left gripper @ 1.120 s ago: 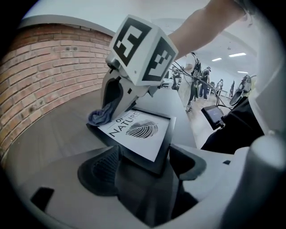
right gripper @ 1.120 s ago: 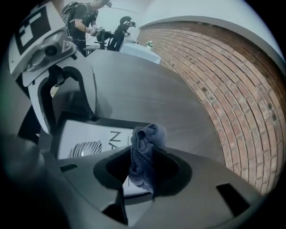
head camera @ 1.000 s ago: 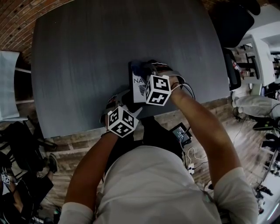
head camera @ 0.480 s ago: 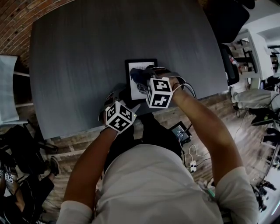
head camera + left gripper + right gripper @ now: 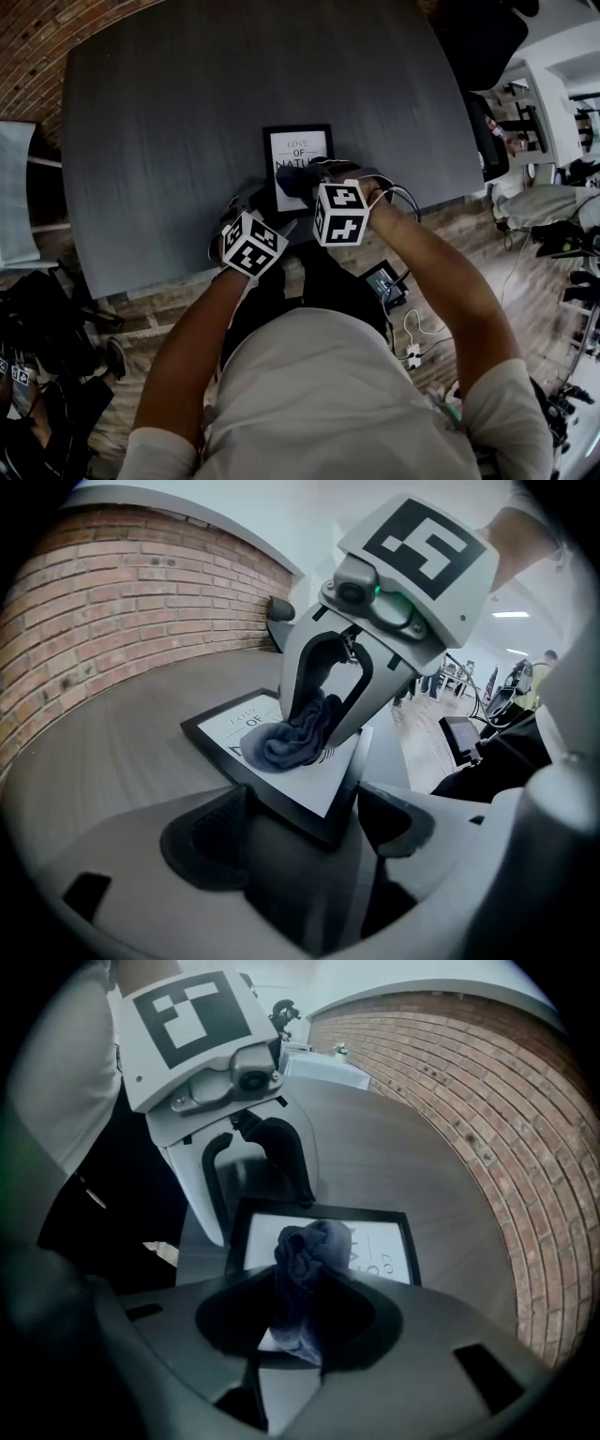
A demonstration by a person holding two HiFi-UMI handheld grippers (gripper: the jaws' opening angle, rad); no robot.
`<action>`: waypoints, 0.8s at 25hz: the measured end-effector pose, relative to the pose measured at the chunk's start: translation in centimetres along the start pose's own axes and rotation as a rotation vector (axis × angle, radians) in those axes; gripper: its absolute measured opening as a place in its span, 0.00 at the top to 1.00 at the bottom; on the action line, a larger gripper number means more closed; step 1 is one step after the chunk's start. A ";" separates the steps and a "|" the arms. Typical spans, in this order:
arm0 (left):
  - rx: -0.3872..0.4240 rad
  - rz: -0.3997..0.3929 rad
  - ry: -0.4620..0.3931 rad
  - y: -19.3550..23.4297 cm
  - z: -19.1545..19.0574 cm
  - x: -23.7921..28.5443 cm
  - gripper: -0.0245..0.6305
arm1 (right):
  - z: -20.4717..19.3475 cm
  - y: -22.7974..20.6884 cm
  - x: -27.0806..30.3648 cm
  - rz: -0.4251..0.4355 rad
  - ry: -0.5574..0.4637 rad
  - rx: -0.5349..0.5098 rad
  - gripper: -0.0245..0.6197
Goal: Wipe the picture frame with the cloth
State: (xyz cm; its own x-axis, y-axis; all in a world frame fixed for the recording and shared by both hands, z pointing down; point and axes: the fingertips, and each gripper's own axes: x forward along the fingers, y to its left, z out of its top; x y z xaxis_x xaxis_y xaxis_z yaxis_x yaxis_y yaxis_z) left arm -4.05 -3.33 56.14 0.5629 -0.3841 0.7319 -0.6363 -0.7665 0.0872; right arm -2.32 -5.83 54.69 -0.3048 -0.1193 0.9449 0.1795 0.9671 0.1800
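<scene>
Holding the cloth: the right tongs (image 5: 300, 1321) have their jaws pinched shut on a bunched dark blue cloth (image 5: 309, 1251). The wad sticks out beyond the tips, and the tongs point steeply down.
Cloth contact: the wad rests on the face of the picture frame (image 5: 298, 150), over the lower part of its white print (image 5: 314, 782). In the left gripper view it sits just below the word "OF".
Left tongs (image 5: 300, 829): the jaws are closed around the near corner of the frame, one pad against each side of the black moulding.
Picture frame: it has a black border and a white sheet, with the lines "LOVE" and "OF" legible above the cloth. It lies face up on the counter (image 5: 169, 141), at the lower centre of the head view and close to the counter's near edge.
Counter: a dark grey wood-grain top fills the upper half of the head view.
Cubes: the left marker cube (image 5: 251, 246) and the right marker cube (image 5: 339, 214) sit side by side and apart, just below the frame in the head view.
Brick wall (image 5: 122, 602): it fills the upper left of the left gripper view, behind the counter.
Person: the forearms (image 5: 192, 347) reach up from the bottom of the head view, out of a light shirt (image 5: 328, 394).
</scene>
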 end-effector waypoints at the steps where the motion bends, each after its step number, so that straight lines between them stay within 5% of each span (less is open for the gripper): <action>1: -0.003 -0.001 0.000 0.0 -0.1 0.0 0.41 | 0.1 0.4 0.0 0.017 -0.001 0.002 0.75; 10: -0.018 -0.001 0.001 0.2 -0.3 0.1 0.40 | 0.7 3.4 -0.9 0.189 -0.020 0.055 0.75; 20: -0.037 0.007 -0.013 0.2 0.0 -0.6 0.41 | 1.8 4.9 -5.3 0.260 -0.173 0.299 0.73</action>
State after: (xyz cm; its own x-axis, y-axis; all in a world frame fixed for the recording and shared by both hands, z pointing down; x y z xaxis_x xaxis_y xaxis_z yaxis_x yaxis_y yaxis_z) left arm -4.45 -3.26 55.73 0.5654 -0.3961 0.7235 -0.6589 -0.7445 0.1074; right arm -1.51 -0.09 50.09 -0.4421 0.1519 0.8840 0.0000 0.9856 -0.1694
